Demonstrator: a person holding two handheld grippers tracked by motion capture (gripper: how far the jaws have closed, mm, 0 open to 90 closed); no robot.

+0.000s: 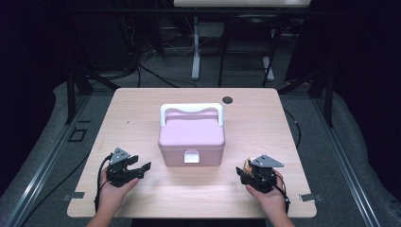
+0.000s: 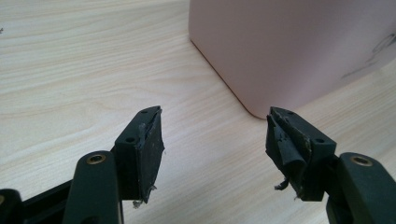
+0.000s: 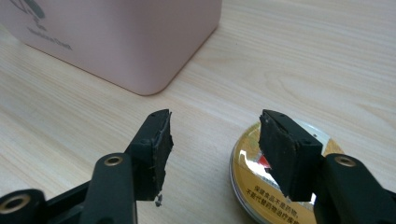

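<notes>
Resting near the front edge of a light wooden table (image 1: 265, 109), two hand-held grippers flank one pink box.

Item 1 — pink box (image 1: 191, 142): lidded case with a white carrying handle (image 1: 191, 109) lying toward the far side and a white latch (image 1: 191, 156) on the near face; lid down. It stands at the table's middle, between the grippers and a little farther from the person than either. Seen from the left gripper view, its rounded lower corner (image 2: 254, 109) sits on the wood just ahead of the jaws.

Item 2 — left gripper (image 1: 142, 168): held in the person's left hand (image 1: 112, 191), jaws spread wide with nothing between them, aimed toward the box, apart from it.

Item 3 — right gripper (image 1: 242, 171): held in the right hand (image 1: 269, 196), jaws likewise spread and empty.

Item 4 — round yellow tin (image 3: 252, 186): flat, printed lid, lying on the table just beneath the right gripper's right-hand jaw, near the box but not touching it.
</notes>
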